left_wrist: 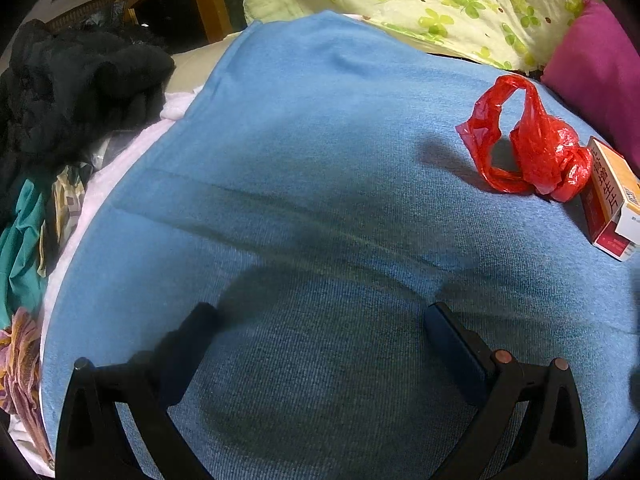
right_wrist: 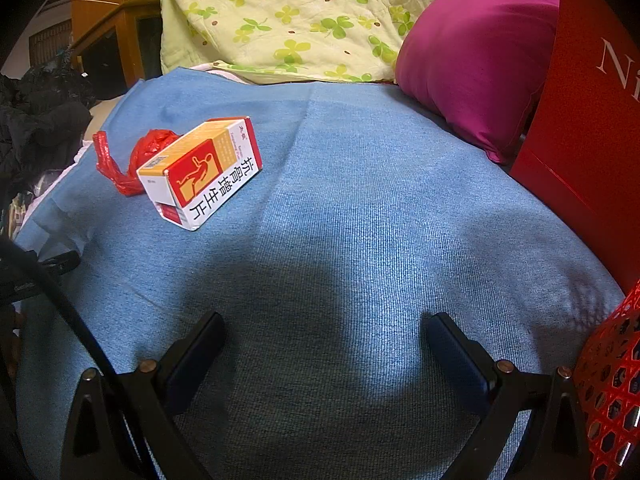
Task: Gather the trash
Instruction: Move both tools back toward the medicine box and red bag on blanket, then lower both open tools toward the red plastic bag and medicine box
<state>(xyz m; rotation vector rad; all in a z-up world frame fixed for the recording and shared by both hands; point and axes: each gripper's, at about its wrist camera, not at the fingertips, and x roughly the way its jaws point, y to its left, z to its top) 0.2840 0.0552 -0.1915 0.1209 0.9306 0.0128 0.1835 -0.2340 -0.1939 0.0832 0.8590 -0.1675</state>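
A crumpled red plastic bag (left_wrist: 532, 148) lies on the blue blanket (left_wrist: 312, 184) at the right of the left wrist view. Touching its right side is an orange, red and white medicine box (left_wrist: 612, 200). My left gripper (left_wrist: 320, 316) is open and empty, well short of the bag and to its left. In the right wrist view the same box (right_wrist: 204, 172) lies on its side at the left, with the red bag (right_wrist: 124, 160) partly hidden behind it. My right gripper (right_wrist: 324, 324) stands open over bare blanket (right_wrist: 380, 208), nearer than the box and to its right.
A pile of dark clothes (left_wrist: 72, 92) and coloured fabric (left_wrist: 20, 248) lies off the blanket's left edge. A clover-print quilt (right_wrist: 288, 16) and magenta pillow (right_wrist: 472, 60) lie at the back. A red paper bag (right_wrist: 584, 120) and a red mesh basket (right_wrist: 612, 380) stand at the right.
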